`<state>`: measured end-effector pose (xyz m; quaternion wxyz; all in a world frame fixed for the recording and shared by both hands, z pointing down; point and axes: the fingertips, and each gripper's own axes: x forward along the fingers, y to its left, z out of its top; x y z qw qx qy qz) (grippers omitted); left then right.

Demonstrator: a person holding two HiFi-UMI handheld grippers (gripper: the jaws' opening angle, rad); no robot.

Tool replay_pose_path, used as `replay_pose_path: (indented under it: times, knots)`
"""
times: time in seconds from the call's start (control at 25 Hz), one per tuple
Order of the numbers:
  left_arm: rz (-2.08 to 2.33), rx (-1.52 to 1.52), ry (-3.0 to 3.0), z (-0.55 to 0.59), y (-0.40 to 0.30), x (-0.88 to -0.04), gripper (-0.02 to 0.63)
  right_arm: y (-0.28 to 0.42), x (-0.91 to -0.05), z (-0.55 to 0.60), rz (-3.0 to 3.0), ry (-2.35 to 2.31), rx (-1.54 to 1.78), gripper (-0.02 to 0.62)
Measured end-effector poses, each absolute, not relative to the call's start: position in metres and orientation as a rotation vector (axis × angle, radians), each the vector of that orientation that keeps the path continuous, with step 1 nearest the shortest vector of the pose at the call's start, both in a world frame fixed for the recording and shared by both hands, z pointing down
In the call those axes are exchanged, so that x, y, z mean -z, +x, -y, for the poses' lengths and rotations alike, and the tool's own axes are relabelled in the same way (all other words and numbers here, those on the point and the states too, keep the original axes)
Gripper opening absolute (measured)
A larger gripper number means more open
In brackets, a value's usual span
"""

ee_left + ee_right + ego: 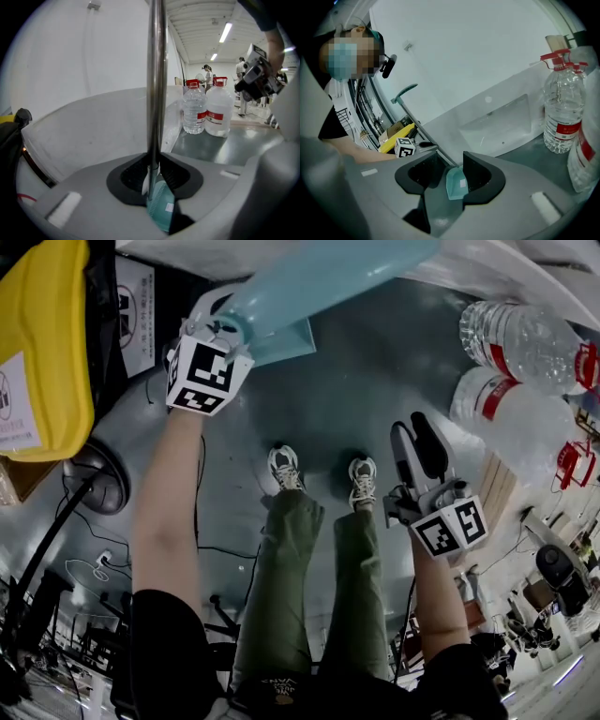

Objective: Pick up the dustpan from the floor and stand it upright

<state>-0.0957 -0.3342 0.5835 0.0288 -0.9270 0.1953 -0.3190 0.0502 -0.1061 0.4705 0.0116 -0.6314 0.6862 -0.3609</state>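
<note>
**Item: dustpan point(281, 341), teal.** We see its pan end low by the grey floor point(375, 371). Its metal pole point(156, 84) rises straight up through the left gripper point(153, 173), which is clenched on the pole just above the pan. We cannot tell whether the pan touches the floor.

**Writing.**
- A small white sticker point(463, 184) is on the pan; we cannot read its print.
- The two bottles' red labels are too small to read.
- The yellow case point(42, 334) carries a white label point(14, 399), and a white sign point(136, 301) stands beside the case. We can read neither.

**By view.**
- Only the left gripper view shows the grip on the pole. It also shows people far off under ceiling strip lights.
- Only the right gripper view shows the left gripper's marker cube point(405, 147) from the front and the whole pan, seen through its own gap.
- Only the head view shows our green trousers and both shoes.

**Right gripper point(414, 437).** Its jaws are spread and hold nothing. It is raised well apart from the dustpan.

**Containers.** Two clear bottles point(193, 110) point(218, 112) with red caps stand side by side on the floor, their contents clear. We cannot judge the fill level.
</note>
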Motion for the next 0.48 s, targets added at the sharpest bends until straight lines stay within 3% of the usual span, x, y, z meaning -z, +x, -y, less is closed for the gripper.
replay_pose_path:
  times: [0.48]
  knots:
    - [-0.614, 1.002, -2.88, 0.326, -0.082, -0.581, 0.133, 0.056, -0.466, 0.095, -2.127, -1.959, 1.128, 0.161]
